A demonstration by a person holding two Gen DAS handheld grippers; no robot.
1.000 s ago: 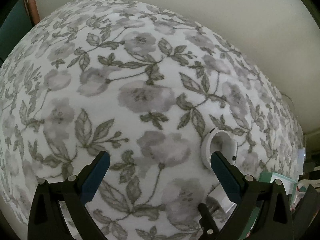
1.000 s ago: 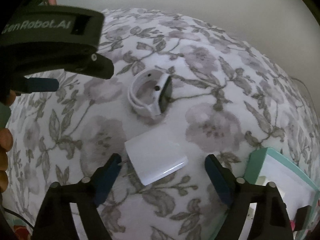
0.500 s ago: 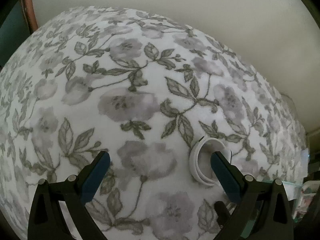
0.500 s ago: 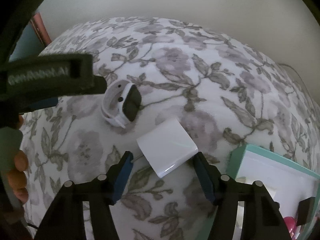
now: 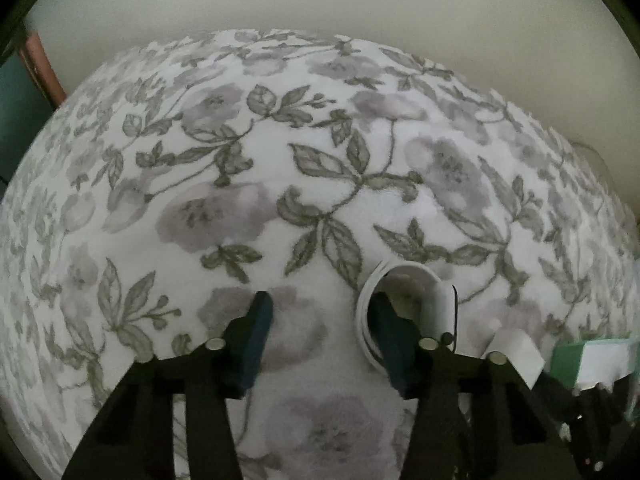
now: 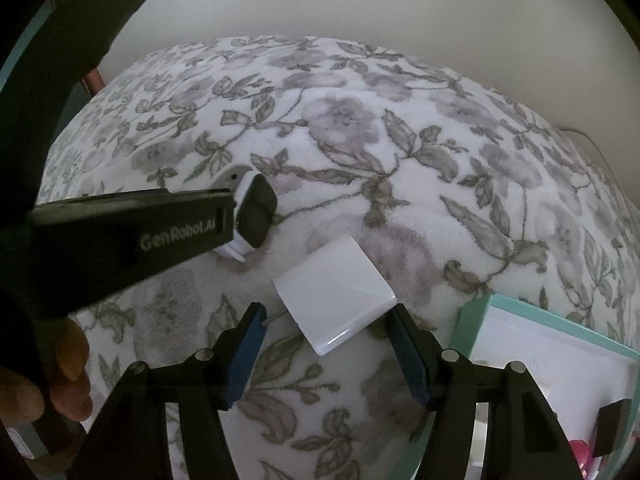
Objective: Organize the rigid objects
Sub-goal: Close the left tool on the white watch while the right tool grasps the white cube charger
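Left gripper (image 5: 320, 320): fingers parted, one inside the watch (image 5: 404, 304) loop, lower centre; strap judged soft, face stiff, best taken at the band; right gripper (image 6: 324, 344): fingers apart around the charger (image 6: 336, 300), light, slippery, graspable across flat sides; box (image 6: 560, 344) lower right.

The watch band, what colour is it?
White; the watch band shows best in the left wrist view.

One white smartwatch (image 6: 250, 210) with a dark face. One white square charger block (image 6: 336, 292). One teal-rimmed box (image 6: 560, 316). One floral blanket (image 6: 400, 140). Two grippers: left (image 5: 318, 334), right (image 6: 326, 338). One bare hand (image 6: 52, 380).
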